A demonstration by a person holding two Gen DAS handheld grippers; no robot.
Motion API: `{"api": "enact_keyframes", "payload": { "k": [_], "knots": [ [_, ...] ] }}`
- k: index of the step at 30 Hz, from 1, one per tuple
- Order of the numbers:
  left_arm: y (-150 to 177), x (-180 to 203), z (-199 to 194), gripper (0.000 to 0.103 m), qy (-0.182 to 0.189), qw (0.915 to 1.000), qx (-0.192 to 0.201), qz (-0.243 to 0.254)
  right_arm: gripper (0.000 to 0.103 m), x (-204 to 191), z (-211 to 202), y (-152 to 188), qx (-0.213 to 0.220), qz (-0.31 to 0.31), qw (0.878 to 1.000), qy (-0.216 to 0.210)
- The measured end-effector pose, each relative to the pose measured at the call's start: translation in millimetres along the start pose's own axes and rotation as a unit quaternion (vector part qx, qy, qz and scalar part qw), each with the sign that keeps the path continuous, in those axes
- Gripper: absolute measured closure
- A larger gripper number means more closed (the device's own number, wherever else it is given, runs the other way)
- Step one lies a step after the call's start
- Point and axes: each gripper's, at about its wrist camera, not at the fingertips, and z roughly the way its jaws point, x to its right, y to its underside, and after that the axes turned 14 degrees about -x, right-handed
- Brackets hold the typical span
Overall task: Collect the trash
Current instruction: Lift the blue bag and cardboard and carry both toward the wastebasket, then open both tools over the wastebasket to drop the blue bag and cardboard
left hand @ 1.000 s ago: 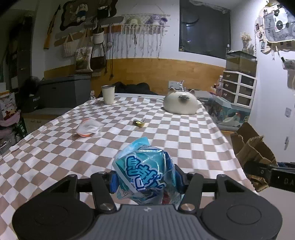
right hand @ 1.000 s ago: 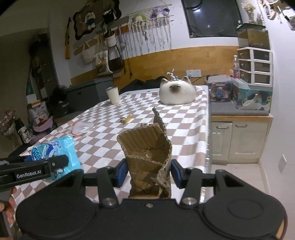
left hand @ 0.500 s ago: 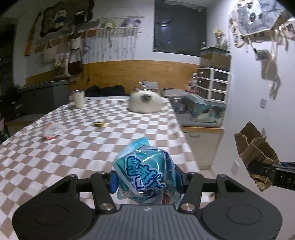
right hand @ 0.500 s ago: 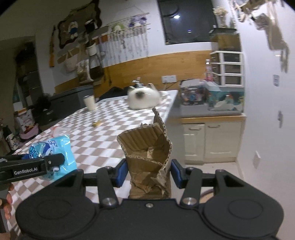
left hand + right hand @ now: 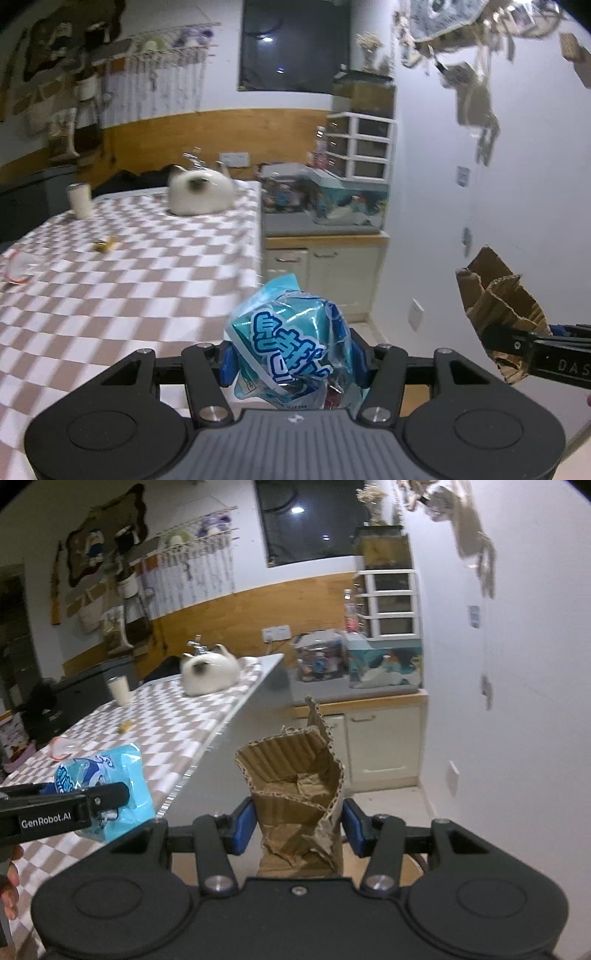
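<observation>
While both loads are carried: past the checkered surface (image 5: pixel 129 280) edge.
Left hand-held gripper (image 5: pixel 293 363): clamps blue snack wrapper (image 5: pixel 288 347).
Right hand-held gripper (image 5: pixel 299 825): clamps torn cardboard (image 5: pixel 295 775) (upright), farther from surface.
Bin: unseen.

Hidden, cut or unclear:
- Wrapper (image 5: pixel 291 347): lower part behind the left tongs' (image 5: pixel 293 360) body; print only partly legible.
- Cardboard (image 5: pixel 299 805): base behind the right tongs' (image 5: pixel 297 829) body.
- Hand (image 5: pixel 9 882): cut by the left edge, only fingertips show.
- Desk (image 5: pixel 110 295): cut at left, checks smeared by motion blur.
- Small yellow item (image 5: pixel 104 244): blurred, unidentifiable.
- Wall hangings (image 5: pixel 476 96): blurred.
</observation>
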Motion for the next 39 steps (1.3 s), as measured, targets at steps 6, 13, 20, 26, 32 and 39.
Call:
{"api": "enact_keyframes", "payload": {
  "k": [6, 13, 20, 26, 32, 39],
  "knots": [
    [2, 38, 30, 0.046, 0.027, 0.9991, -0.025, 0.021, 0.052, 37, 5, 9, -0.015, 0.018, 1.000, 0.020],
    [15, 79, 79, 0.046, 0.049, 0.9957, -0.069, 0.036, 0.052, 80, 26, 26, -0.049, 0.040, 0.997, 0.043],
    [26, 101, 141, 0.046, 0.063, 0.9911, -0.114, 0.028, 0.052, 115, 64, 39, -0.095, 0.055, 0.992, 0.057],
    [40, 108, 203, 0.046, 0.068, 0.9833, -0.168, 0.015, 0.052, 134, 109, 50, -0.145, 0.058, 0.986, 0.060],
    [48, 103, 251, 0.046, 0.065, 0.9773, -0.202, 0.004, 0.052, 140, 156, 50, -0.187, 0.047, 0.979, 0.058],
    [59, 94, 291, 0.046, 0.069, 0.9716, -0.226, 0.004, 0.050, 139, 216, 47, -0.232, 0.021, 0.971, 0.046]
  ]
}}
